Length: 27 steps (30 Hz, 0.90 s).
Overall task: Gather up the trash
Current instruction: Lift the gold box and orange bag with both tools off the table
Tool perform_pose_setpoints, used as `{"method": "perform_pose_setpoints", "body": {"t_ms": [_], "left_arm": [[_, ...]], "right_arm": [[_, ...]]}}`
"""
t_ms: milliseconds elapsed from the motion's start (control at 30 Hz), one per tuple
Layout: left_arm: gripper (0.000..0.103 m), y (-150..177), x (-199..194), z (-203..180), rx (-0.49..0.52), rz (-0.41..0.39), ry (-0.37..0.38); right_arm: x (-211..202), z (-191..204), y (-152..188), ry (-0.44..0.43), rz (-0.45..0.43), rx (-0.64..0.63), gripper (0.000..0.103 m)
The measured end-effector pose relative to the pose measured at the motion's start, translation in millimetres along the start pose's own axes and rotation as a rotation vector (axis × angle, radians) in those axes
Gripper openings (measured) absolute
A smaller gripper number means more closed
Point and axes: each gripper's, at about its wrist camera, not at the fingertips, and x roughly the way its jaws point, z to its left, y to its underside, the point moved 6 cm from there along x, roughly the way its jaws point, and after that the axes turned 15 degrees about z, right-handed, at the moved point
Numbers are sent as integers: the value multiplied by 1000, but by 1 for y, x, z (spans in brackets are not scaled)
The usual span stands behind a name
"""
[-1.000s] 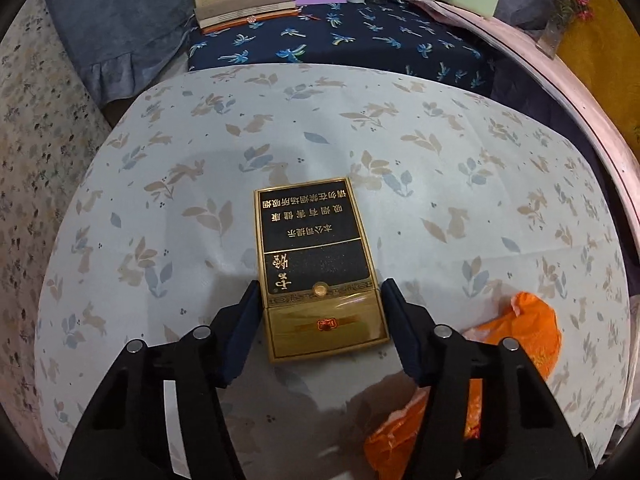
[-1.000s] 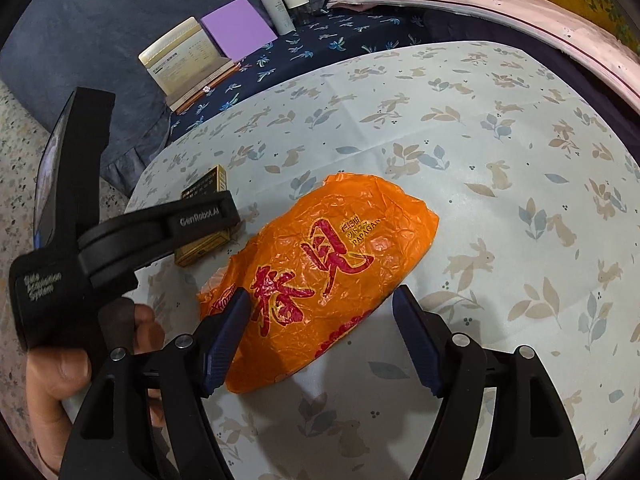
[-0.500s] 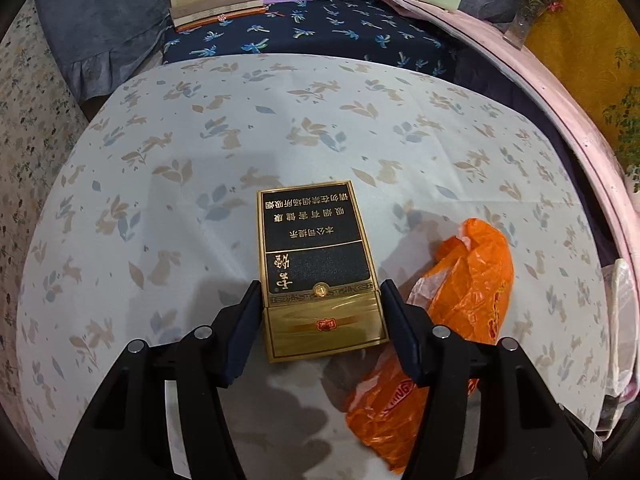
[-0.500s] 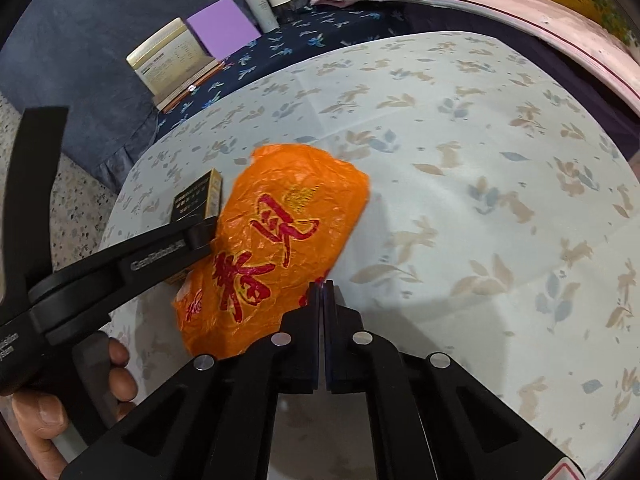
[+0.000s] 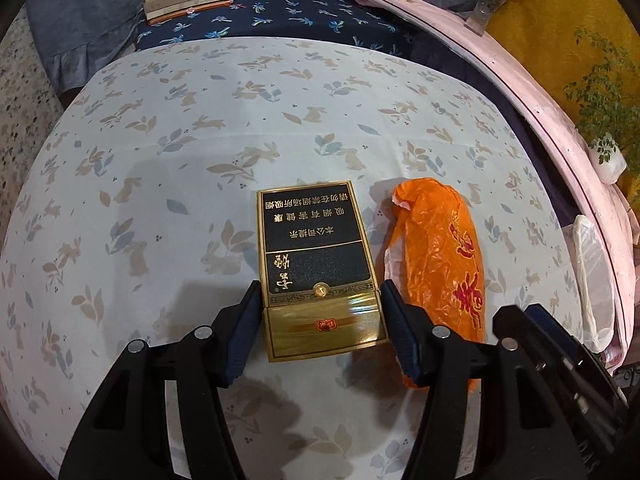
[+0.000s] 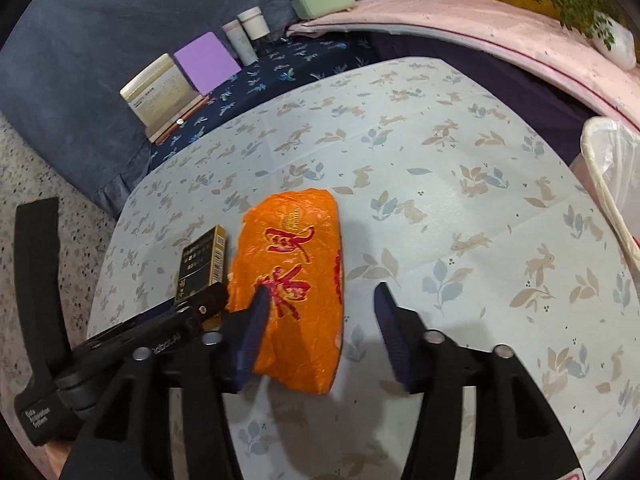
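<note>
Mid-collection, judging by the grips. Left hand-held gripper (image 5: 320, 330) pinching the gold-and-black cigarette pack (image 5: 318, 268) by its long sides, just above the rabbit-print bench (image 5: 160, 160). Pack's long axis running straight out along the fingers, gold lid end nearest the camera. Right hand-held gripper (image 6: 320, 326) spread, jaws just reopened after snapping shut, orange plastic bag (image 6: 294, 280) between them but touching only the left pad. Bag lengthwise beside the pack. Next, probably: re-pinch the bag, then carry both toward the lined bin (image 6: 612, 168) at the bench's right edge.
</note>
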Motion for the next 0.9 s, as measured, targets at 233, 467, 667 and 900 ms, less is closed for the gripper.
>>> {"method": "perform_pose_setpoints", "body": {"t_ms": [233, 467, 667, 900], "left_arm": [[56, 3, -12, 26, -58, -26, -36], [56, 0, -17, 35, -75, -33, -44], [56, -1, -19, 17, -43, -36, -33], [56, -1, -29, -19, 16, -57, -17]], "right_arm": [[21, 16, -1, 28, 47, -68, 56], [41, 19, -1, 61, 65, -89, 35], [30, 16, -4, 77, 41, -104, 14], [-7, -7, -12, 72, -35, -53, 14]]}}
